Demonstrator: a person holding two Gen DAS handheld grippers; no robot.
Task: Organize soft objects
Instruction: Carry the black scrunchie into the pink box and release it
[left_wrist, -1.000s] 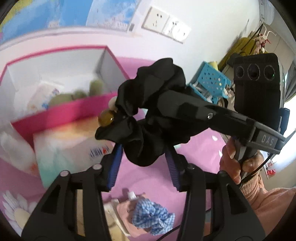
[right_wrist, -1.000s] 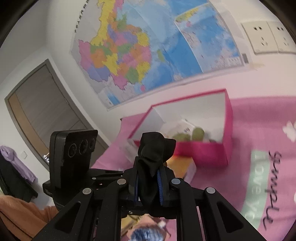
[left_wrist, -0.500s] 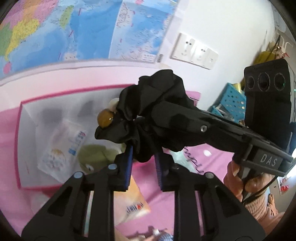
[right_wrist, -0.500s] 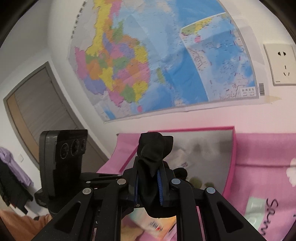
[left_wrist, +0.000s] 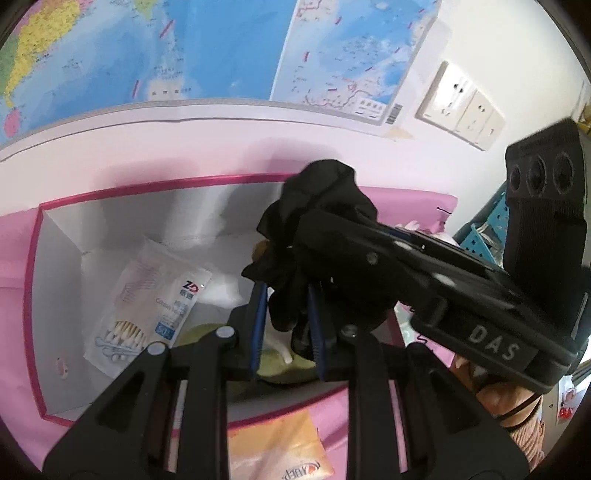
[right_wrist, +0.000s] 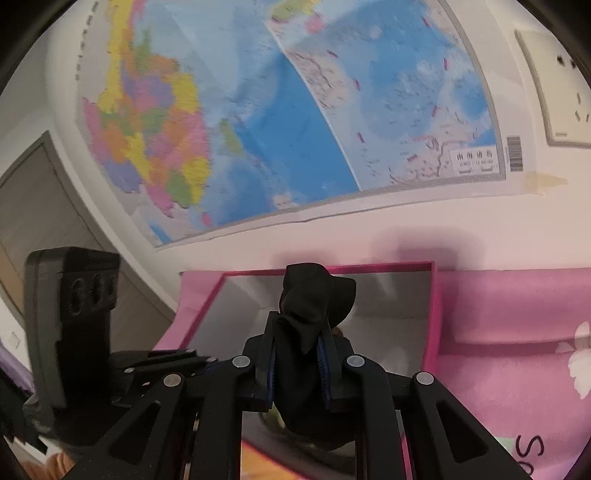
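Both tools were clamped on one black gathered-fabric scrunchie (left_wrist: 317, 206), held in the air over the open pink-rimmed cardboard box (left_wrist: 37, 295). The left gripper (left_wrist: 286, 325), its jaws lately narrowed, pinched a lower fold; the right gripper (right_wrist: 297, 365) gripped another. A cotton-swab packet (left_wrist: 147, 306) lay inside the box.

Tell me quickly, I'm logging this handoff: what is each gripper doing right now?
Left gripper: closed on the black scrunchie.
Right gripper: closed on the same black scrunchie, above the pink box.
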